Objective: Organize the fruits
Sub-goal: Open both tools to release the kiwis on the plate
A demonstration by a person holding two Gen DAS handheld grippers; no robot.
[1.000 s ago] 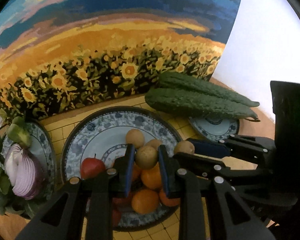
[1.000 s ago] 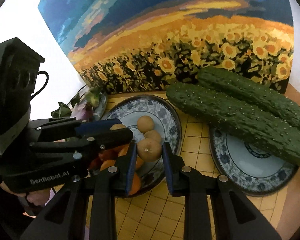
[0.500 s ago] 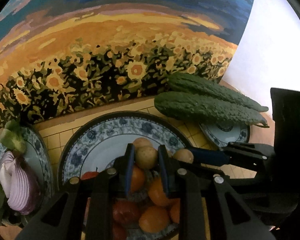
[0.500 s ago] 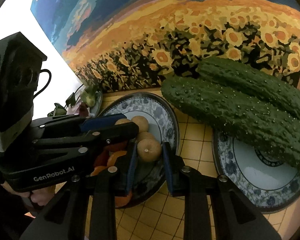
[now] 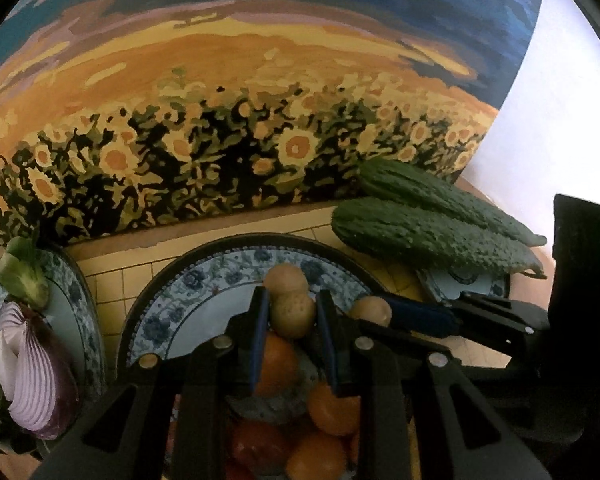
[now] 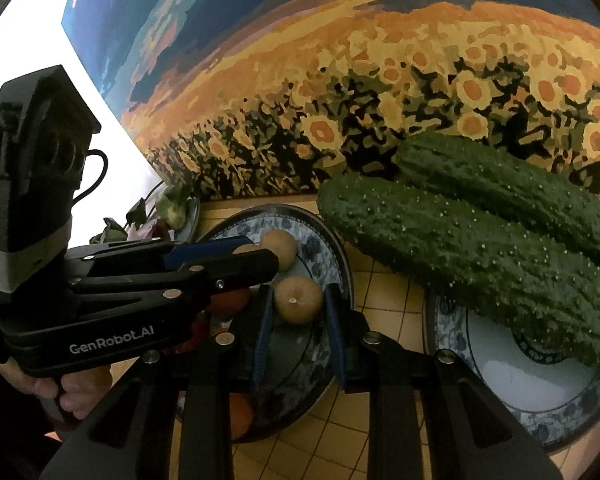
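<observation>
The left claw (image 5: 292, 316) is clenched on a brown fruit (image 5: 292, 314) above the middle plate (image 5: 188, 304), where oranges (image 5: 278, 364) and a tomato (image 5: 260, 444) lie (a second brown fruit sits just behind). The right claw (image 6: 298, 312) grips another brown fruit (image 6: 299, 299) over the same plate's right side. Two cucumbers (image 6: 460, 248) rest across the right plate (image 6: 540, 400). A cut onion (image 5: 32, 376) lies on the left plate (image 5: 80, 320). A sunflower painting (image 5: 240, 120) stands behind on the tiled bench (image 6: 392, 320).
</observation>
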